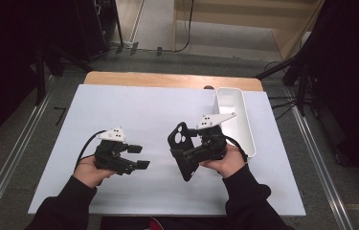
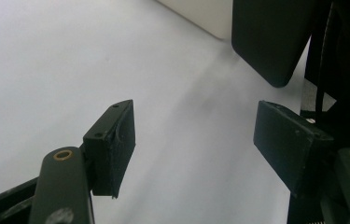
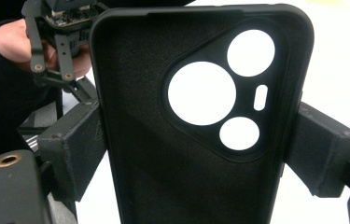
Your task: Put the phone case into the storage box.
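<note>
Low in the high view: left claw [image 1: 136,157] spread, empty, hovering at lower left over the white surface [image 1: 134,110]. Right claw [image 1: 186,154] at centre, pinching a black phone case [image 1: 181,148] by its long edges, held off the surface, camera cutouts uppermost. Farther, upper right: white tray [image 1: 244,124]. Risk, probably: edge grip on soft rubber, so bowing and slipping out if bumped by the left claw.

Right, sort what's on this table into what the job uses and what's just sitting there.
In use:
- black soft-plastic phone case with camera cut-outs, clamped across its width by the right gripper
- left gripper, jaws open with nothing between them, beside the case

Lying about:
- long white plastic tray at the table's right edge
</note>
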Demonstrator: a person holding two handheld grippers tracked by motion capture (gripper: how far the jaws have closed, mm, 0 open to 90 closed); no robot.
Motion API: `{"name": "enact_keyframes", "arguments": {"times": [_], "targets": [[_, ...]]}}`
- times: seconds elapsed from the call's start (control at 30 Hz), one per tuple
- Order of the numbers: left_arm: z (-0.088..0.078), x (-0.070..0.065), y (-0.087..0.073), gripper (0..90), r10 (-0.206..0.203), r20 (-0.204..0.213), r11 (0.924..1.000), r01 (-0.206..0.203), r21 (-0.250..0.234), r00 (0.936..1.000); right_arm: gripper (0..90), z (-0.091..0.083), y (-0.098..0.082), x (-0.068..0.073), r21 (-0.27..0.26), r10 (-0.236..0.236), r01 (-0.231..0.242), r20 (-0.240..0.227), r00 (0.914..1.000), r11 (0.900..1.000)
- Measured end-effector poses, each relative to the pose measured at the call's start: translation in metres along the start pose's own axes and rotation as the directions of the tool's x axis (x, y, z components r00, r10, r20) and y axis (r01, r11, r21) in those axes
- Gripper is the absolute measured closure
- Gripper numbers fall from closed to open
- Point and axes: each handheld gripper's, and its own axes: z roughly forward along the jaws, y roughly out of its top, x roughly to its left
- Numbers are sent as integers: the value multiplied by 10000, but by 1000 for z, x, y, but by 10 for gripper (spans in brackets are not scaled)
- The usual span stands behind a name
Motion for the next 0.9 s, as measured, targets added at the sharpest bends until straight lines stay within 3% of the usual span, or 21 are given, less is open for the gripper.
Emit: {"name": "enact_keyframes", "arguments": {"times": [0.47,0.83,0.9], "targets": [[-1,-1,-19,252,-314,-70,9995,315,39,9995,122,-4,7,-4,3,436,-436,60,9990,9990],[-4,2,-27,252,-727,-783,9973,733,55,9943,122,-14,13,-3,-322,552,-529,742,9957,9981],[-6,4,-27,253,-776,-742,9970,776,-36,9942,122,-15,14,-3,-315,554,-528,897,9944,9981]]}}
